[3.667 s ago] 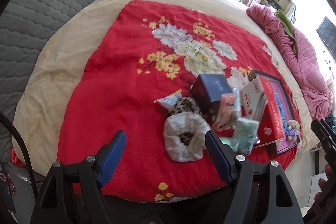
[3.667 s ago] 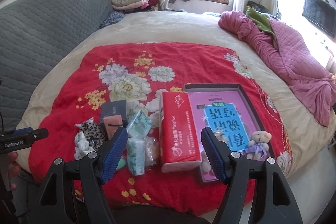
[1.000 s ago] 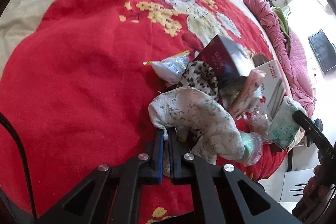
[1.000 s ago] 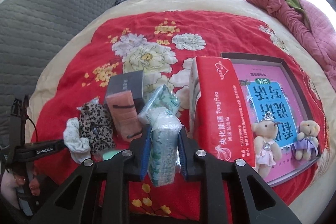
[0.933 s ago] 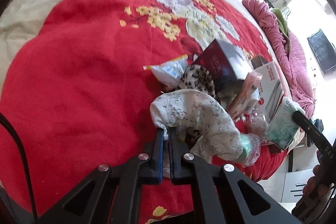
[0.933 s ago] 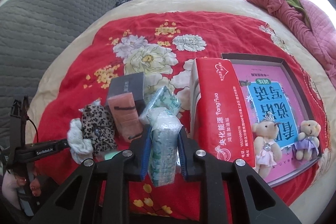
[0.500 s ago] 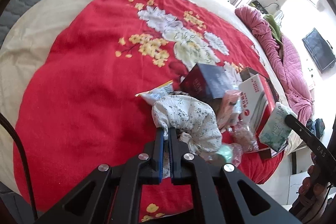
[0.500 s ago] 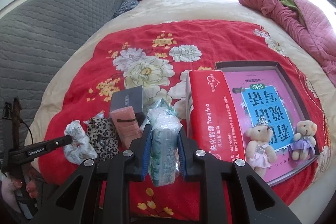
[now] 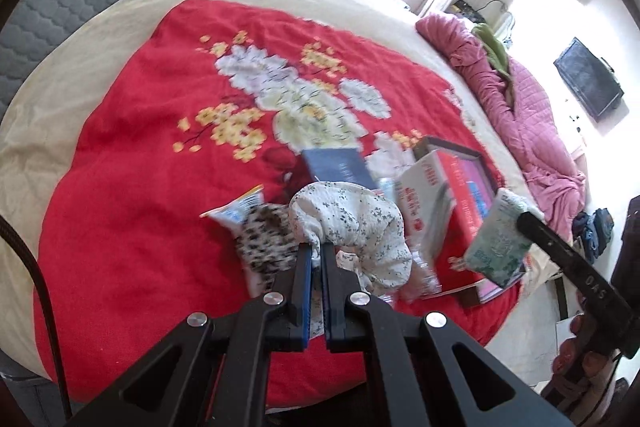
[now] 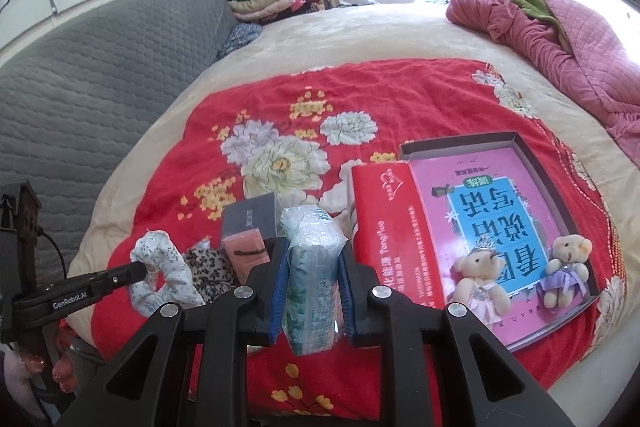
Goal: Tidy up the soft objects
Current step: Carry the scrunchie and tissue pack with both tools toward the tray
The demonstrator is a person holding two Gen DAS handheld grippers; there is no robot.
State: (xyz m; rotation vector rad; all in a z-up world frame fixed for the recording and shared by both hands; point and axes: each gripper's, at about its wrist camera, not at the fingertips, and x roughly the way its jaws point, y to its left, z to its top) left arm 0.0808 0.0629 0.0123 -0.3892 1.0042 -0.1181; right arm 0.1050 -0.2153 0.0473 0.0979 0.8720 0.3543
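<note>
Left wrist view: our left gripper (image 9: 316, 255) pinches the white floral scrunchie (image 9: 352, 223), lifted just ahead of it; the leopard scrunchie (image 9: 264, 239) lies below-left on the bed. Right wrist view: our right gripper (image 10: 313, 267) squeezes the tissue pack (image 10: 312, 267); the box (image 10: 532, 155) beyond-right holds only two teddy bears (image 10: 484, 279). Most sorting remains.

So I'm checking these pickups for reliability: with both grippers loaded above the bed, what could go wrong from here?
The left gripper pinches only a thin fold of the white floral scrunchie, so it may slip out.

The scrunchie hangs close over the leopard scrunchie and could snag it.

The right gripper squeezes a slick plastic tissue pack that could slide down between the pads.
</note>
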